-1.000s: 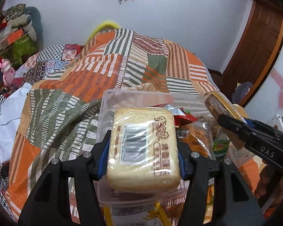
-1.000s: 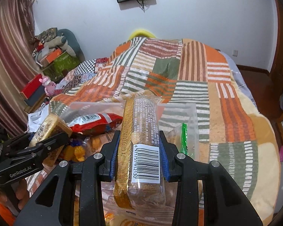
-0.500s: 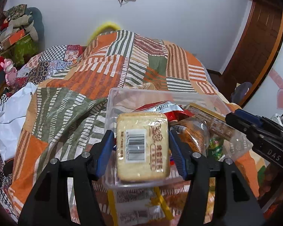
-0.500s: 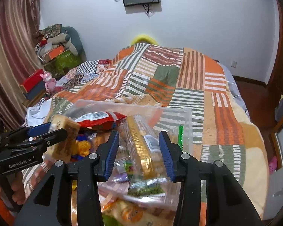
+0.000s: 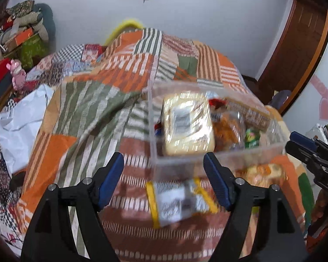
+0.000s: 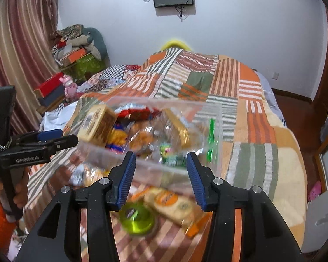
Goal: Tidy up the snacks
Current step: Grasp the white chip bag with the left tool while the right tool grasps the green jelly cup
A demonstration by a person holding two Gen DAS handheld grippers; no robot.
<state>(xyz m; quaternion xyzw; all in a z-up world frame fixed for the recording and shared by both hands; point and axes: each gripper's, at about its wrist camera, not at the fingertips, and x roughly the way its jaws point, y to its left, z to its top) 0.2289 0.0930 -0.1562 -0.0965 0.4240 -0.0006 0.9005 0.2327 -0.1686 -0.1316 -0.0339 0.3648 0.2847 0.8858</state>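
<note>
Both your grippers, left gripper point(image 5: 164, 180) and right gripper point(image 6: 160, 175), are opening, empty; clear bin point(image 5: 218, 155) rim mid-frame, open quilt point(image 5: 87, 109) at left.

Clear glossy plastic bin point(image 5: 218, 159); shiny film snack wrappers point(image 5: 188, 124); woven matt cloth quilt point(image 5: 98, 109)
</note>
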